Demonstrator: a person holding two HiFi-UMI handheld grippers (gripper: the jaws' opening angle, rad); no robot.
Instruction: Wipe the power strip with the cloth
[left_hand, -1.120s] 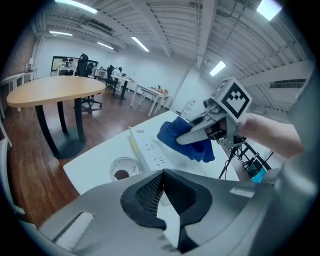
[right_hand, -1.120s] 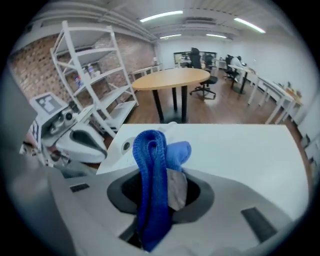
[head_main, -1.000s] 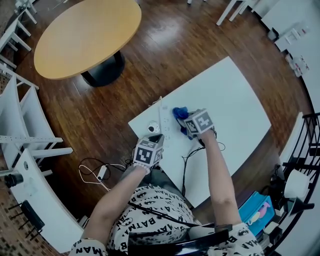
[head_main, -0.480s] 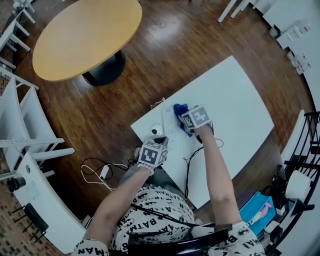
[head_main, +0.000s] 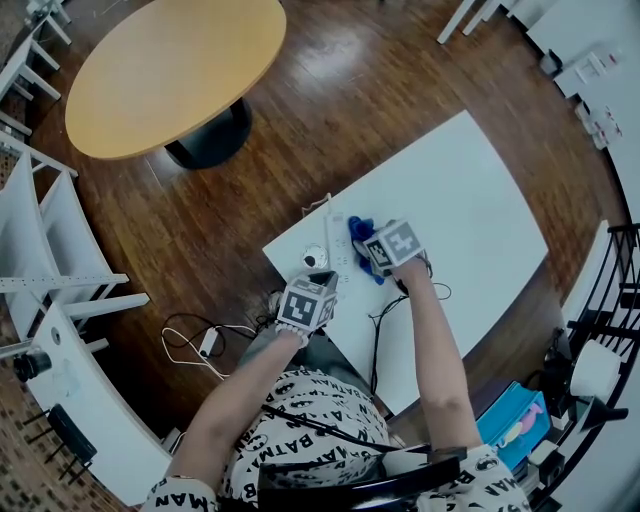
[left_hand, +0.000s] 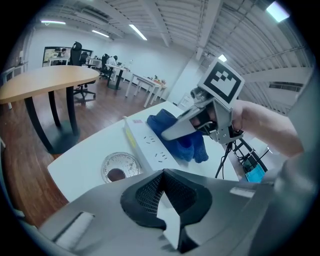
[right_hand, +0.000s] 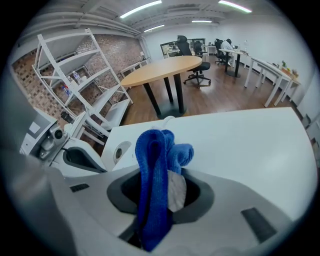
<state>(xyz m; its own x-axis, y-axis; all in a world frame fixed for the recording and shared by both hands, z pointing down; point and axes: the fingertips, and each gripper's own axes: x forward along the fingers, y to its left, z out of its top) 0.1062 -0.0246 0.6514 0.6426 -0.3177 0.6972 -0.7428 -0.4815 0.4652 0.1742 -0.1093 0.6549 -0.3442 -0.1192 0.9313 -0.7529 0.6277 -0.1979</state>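
Note:
A white power strip (head_main: 338, 243) lies near the left corner of the white table (head_main: 470, 200); in the left gripper view the power strip (left_hand: 146, 143) runs along the table's edge. My right gripper (head_main: 368, 247) is shut on a folded blue cloth (right_hand: 156, 170). The cloth (left_hand: 176, 134) rests against the strip's right side and partly on top of it. My left gripper (left_hand: 167, 220) hangs over the table's near corner, short of the strip, jaws shut with nothing in them. In the head view the left gripper (head_main: 310, 285) sits just below the strip.
A small round dish (head_main: 314, 260) stands beside the strip's near end. A black cable (head_main: 375, 325) runs over the table's front edge. An oval wooden table (head_main: 170, 70) stands beyond on the wood floor, white shelving (head_main: 45, 230) at the left.
My right gripper has brought the blue cloth leftward and nearer, up against the power strip. The left gripper has edged slightly right and stays shut.

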